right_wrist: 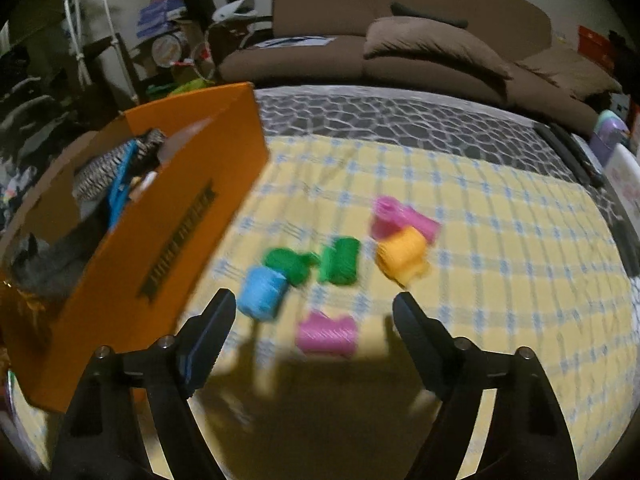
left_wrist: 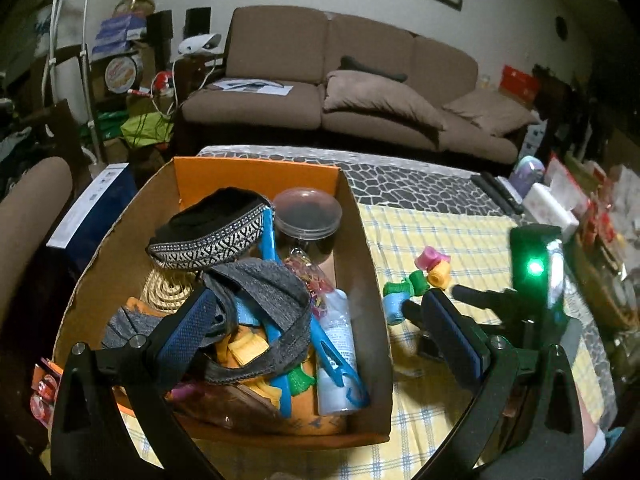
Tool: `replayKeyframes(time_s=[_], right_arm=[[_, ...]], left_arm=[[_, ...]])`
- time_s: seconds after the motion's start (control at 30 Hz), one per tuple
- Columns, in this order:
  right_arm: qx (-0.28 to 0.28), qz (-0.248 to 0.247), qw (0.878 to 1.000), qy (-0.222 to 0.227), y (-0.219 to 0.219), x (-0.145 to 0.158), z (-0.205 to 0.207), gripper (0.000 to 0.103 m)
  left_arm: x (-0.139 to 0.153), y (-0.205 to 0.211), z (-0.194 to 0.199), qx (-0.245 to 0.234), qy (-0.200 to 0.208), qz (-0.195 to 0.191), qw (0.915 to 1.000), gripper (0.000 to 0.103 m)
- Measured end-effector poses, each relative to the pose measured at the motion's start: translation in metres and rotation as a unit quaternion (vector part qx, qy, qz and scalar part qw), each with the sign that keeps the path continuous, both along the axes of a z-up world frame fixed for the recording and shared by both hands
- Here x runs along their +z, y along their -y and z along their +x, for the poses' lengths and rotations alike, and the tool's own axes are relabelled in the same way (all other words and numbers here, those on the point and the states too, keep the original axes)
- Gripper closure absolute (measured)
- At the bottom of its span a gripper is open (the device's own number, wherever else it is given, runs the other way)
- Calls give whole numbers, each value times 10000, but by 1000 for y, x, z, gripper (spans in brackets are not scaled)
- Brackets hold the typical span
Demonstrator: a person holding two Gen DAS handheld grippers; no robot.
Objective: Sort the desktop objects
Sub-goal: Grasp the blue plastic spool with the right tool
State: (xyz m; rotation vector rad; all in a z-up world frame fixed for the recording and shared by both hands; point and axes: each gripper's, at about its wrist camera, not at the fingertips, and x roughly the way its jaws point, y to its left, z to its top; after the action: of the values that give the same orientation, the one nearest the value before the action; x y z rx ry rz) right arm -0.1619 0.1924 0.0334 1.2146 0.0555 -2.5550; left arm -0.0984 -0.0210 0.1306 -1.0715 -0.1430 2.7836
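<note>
Over the box: my left gripper [left_wrist: 320,328] hangs with its fingers spread wide, grasping nothing.
Box: the orange cardboard box [right_wrist: 168,216] sits at the left edge of the yellow checked cloth [right_wrist: 500,280].
Box contents: a black-and-white patterned band [left_wrist: 208,248], a grey headband [left_wrist: 264,292], a blue hanger [left_wrist: 324,344], a white spray bottle [left_wrist: 340,340] and a lidded jar [left_wrist: 308,208], all heaped together.
Rollers: a pink roller [right_wrist: 326,334] lies on the cloth nearest me, a blue roller [right_wrist: 262,292] just beside the box (blurred), others green, pink and yellow beyond.
Right side: my right gripper [right_wrist: 312,312] hovers over the pink roller, fingers released and apart.
</note>
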Motion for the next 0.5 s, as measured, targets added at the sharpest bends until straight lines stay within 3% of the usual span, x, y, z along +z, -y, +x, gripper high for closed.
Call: replayKeyframes(time_s=[0.17,0.3,0.5], right_arm=[[109,-35,9996,261,19,-12,-14,33],[129,32,9989,460,27,-25,-20,63],[150,207,9990,374,29,-24,-16,78]], left_arm=[[0,-3,0,-91,3,-35,10000,0],[0,-4,-1,-124,23,-8,9999,0],[1,-3,0,-139,14,27,9999,0]])
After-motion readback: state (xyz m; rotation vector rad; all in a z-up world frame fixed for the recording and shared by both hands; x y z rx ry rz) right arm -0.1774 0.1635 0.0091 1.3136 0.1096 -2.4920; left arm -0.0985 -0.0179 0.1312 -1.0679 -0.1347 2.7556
